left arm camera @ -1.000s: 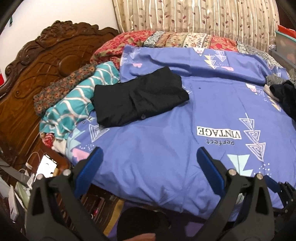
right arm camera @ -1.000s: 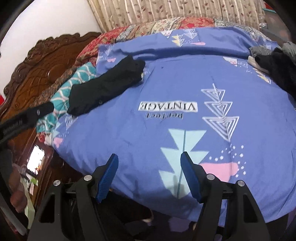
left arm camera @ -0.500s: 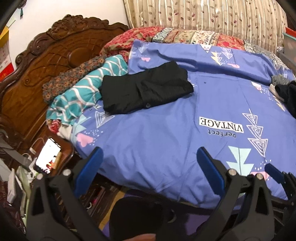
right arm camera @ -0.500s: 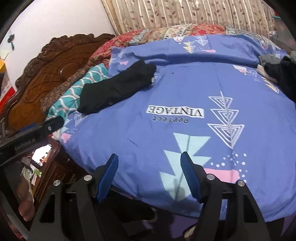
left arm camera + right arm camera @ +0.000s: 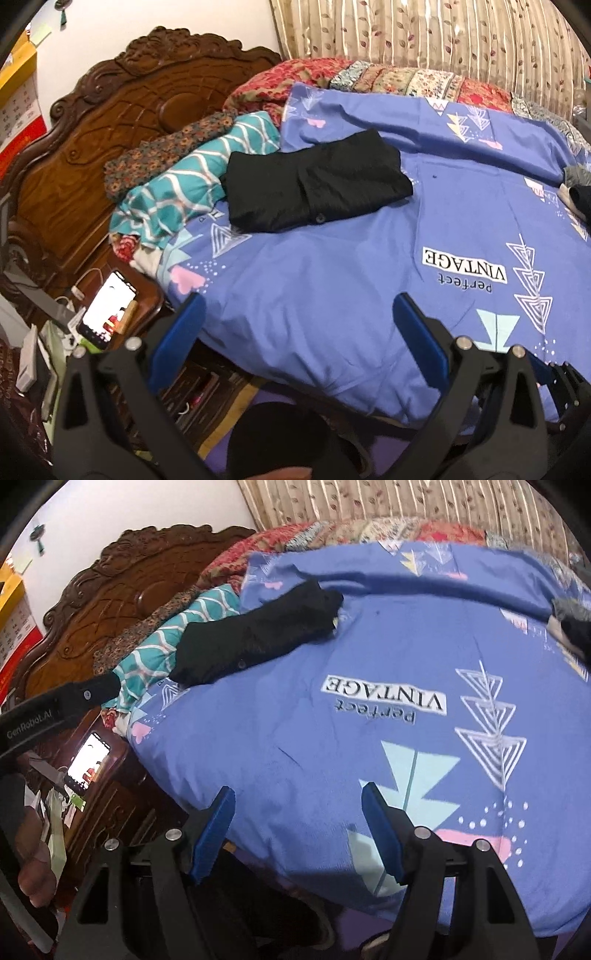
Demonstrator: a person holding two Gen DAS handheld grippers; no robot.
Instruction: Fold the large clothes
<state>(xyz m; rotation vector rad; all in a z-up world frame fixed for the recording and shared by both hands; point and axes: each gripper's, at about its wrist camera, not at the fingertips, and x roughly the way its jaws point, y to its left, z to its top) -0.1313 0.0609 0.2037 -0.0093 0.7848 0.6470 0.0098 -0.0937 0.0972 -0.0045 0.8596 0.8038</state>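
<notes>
Both tools empty, held off the near edge of the bed. Left tool (image 5: pixel 295 325): blue pads spread wide, nothing between them. Right tool (image 5: pixel 297 825): pads likewise apart, gripping nothing. In the right view the left tool's black arm shows at the left edge.

Under both tools, the blue bedsheet (image 5: pixel 332 295) lies flat and mostly bare. The printed "VINTAGE" reads upside down from here.

Further back and left, a black garment (image 5: pixel 314 192) lies on the sheet as a compact rectangle, one button visible near its front edge. It looks folded already, its left end touching the teal patterned cloth (image 5: pixel 184 184).

Judgement: this piece is done and the step in hand is fetching the next one. A dark heap of clothes (image 5: pixel 576 635) sits at the far right edge of the bed, a likely source. To do it well: swing right, keep the pads apart until over the heap, pinch a single layer at a collar or shoulder seam, lift clear before dragging, and spread it on the bare middle of the sheet, away from the black garment.

Hard to tell: the heap is cut off by the frame in both views, so its count and kind stay unknown. The black garment's type and underside folds are hidden. Right view is slightly blurred toward the far side.
</notes>
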